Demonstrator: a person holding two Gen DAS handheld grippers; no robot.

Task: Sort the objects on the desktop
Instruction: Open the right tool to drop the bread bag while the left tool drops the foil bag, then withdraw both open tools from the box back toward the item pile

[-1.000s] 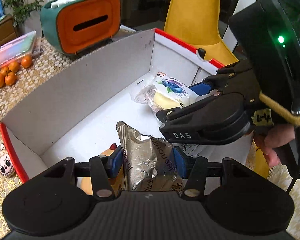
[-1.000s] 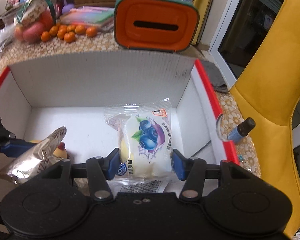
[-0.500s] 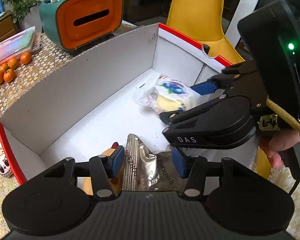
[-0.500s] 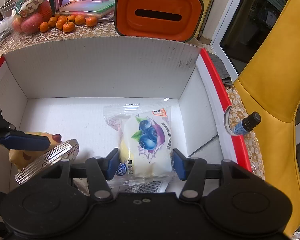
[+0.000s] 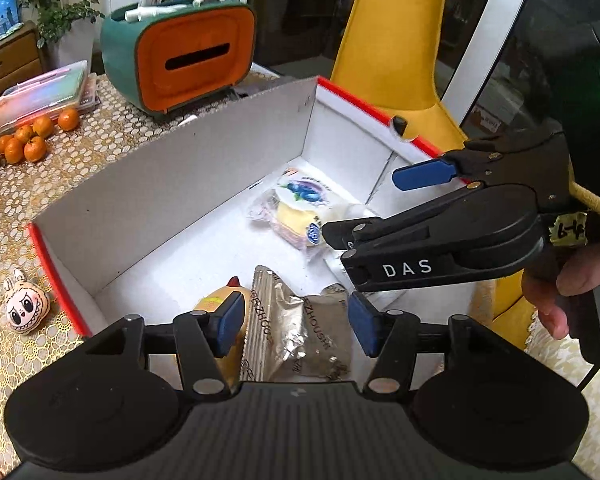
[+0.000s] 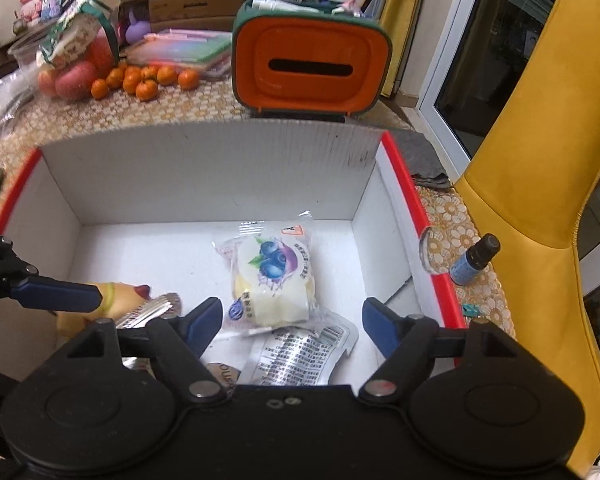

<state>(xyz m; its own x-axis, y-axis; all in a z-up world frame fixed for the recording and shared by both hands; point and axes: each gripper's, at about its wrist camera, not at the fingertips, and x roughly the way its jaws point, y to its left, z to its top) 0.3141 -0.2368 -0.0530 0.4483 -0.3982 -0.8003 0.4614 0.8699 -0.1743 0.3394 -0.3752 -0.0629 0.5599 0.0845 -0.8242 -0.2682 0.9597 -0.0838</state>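
A white cardboard box with red edges [image 5: 172, 184] [image 6: 220, 176] holds a blueberry snack packet [image 5: 296, 212] [image 6: 272, 276], a silver foil packet [image 5: 296, 332] [image 6: 148, 312], a yellow toy [image 5: 216, 304] [image 6: 120, 296] and a printed foil wrapper [image 6: 300, 356]. My left gripper [image 5: 292, 324] is open above the silver packet, which lies loose in the box. My right gripper [image 6: 292, 320] is open above the blueberry packet, which lies flat on the box floor. The right gripper's body also shows in the left wrist view [image 5: 440, 240].
An orange and green tissue box [image 5: 192, 60] [image 6: 312, 68] stands behind the box. Small oranges [image 5: 28, 140] [image 6: 148, 80] lie on the lace tablecloth. A rabbit face toy [image 5: 22, 308] lies left of the box. A small blue bottle [image 6: 474, 260] stands right of it, near a yellow chair [image 6: 540, 160].
Both grippers have opened, let go of their packets and risen. The silver packet and the blueberry packet now lie in the box.
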